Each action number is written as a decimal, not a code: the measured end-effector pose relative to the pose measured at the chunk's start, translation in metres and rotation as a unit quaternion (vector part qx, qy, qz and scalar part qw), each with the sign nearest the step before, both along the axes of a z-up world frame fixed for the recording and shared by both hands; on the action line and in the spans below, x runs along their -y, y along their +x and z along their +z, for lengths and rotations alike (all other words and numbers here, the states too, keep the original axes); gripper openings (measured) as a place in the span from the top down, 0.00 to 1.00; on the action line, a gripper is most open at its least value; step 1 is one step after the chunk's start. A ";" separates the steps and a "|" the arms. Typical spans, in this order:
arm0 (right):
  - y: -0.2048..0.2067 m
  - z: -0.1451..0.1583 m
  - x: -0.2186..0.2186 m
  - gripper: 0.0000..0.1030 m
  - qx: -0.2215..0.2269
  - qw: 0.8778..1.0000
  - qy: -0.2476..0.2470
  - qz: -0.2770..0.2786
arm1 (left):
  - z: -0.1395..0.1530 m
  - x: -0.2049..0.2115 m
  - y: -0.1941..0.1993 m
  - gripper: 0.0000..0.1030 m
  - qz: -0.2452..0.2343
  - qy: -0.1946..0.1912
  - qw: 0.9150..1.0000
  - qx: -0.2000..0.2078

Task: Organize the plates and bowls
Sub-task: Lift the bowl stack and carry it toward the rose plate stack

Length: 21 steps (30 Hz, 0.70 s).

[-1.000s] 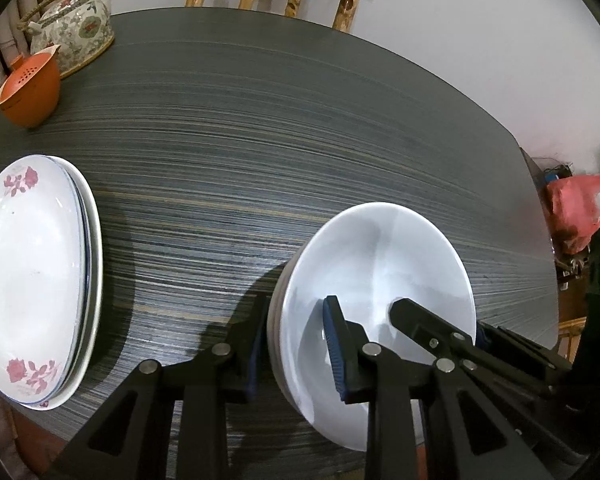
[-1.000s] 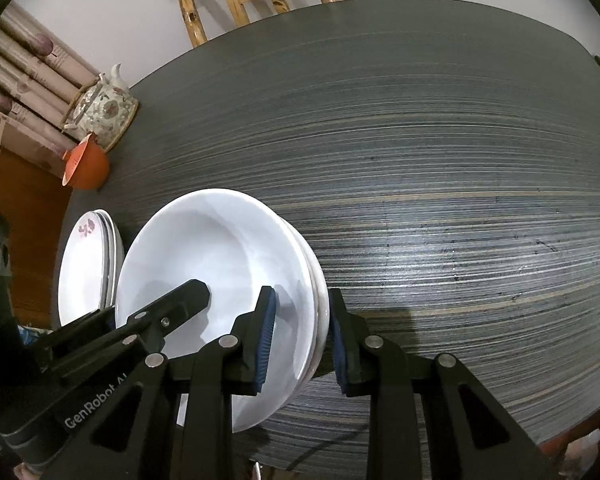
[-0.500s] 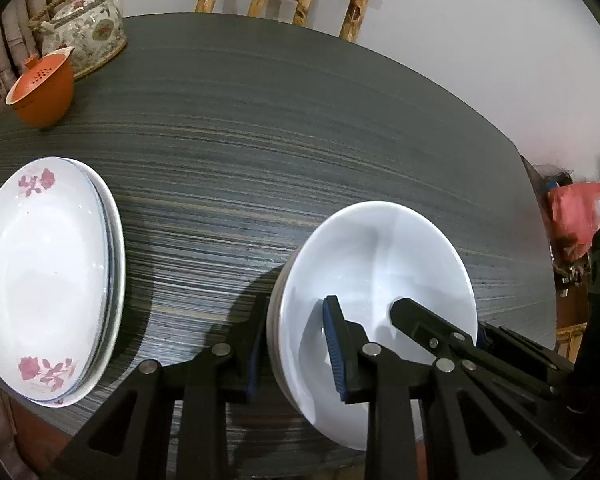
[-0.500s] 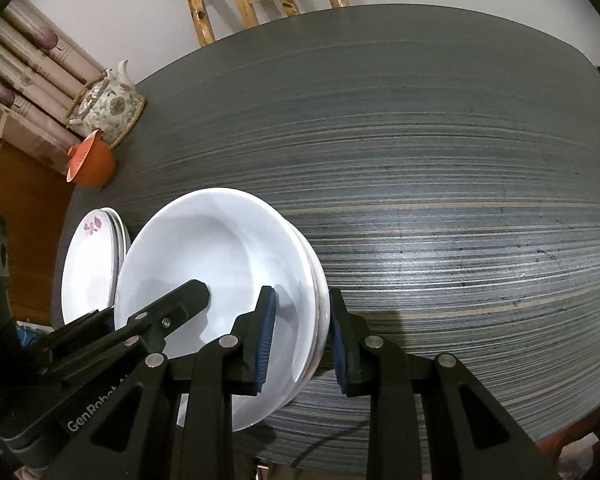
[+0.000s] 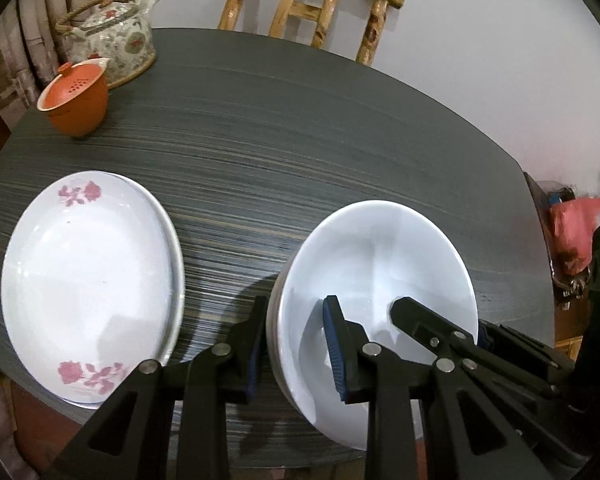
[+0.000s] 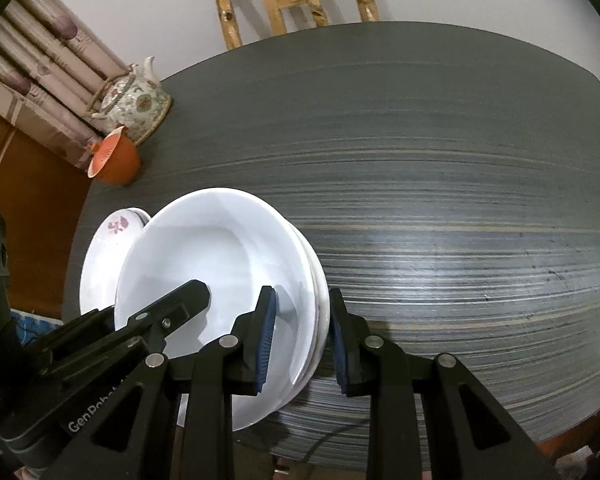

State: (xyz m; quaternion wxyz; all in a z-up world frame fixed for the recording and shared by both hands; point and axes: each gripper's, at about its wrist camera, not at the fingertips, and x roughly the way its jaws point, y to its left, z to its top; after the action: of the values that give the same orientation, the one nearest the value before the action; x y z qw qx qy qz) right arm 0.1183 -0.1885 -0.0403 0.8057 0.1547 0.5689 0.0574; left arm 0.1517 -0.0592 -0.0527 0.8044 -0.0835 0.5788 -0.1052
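Observation:
A stack of plain white bowls (image 5: 376,256) hangs a little above the dark striped table (image 5: 300,140), held from both sides. My left gripper (image 5: 294,328) is shut on the stack's left rim, one pad inside the top bowl and one outside. My right gripper (image 6: 300,312) is shut on the opposite rim in the same way. The white bowls (image 6: 220,264) fill the lower left of the right wrist view. A stack of white plates with pink flowers (image 5: 84,280) lies on the table to the left; in the right wrist view the flowered plates (image 6: 112,240) are partly hidden behind the bowls.
A flowered teapot (image 5: 116,36) and an orange cup (image 5: 76,100) stand at the table's far left edge. A bamboo chair (image 5: 312,8) is behind the table against the wall. A red bag (image 5: 572,232) lies off the table's right side.
Both grippers have risen with the bowl stack and drifted toward the flowered plates, which now show more fully in the left wrist view. The grips have not changed.

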 end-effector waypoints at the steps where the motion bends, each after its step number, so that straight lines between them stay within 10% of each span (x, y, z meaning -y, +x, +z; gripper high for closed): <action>1: 0.001 0.002 -0.003 0.77 0.001 1.000 0.000 0.002 | 0.001 -0.002 0.000 0.74 0.001 0.000 1.000 0.000; 21: 0.018 0.027 -0.060 0.77 0.011 0.999 0.000 0.036 | 0.038 -0.065 -0.010 0.74 0.035 0.004 0.999 0.018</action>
State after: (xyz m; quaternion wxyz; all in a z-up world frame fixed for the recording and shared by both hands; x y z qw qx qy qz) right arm 0.1365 -0.1282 -0.0130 0.8093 0.1337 0.5651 0.0886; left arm 0.1422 0.0061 -0.0144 0.8183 -0.0983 0.5612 -0.0762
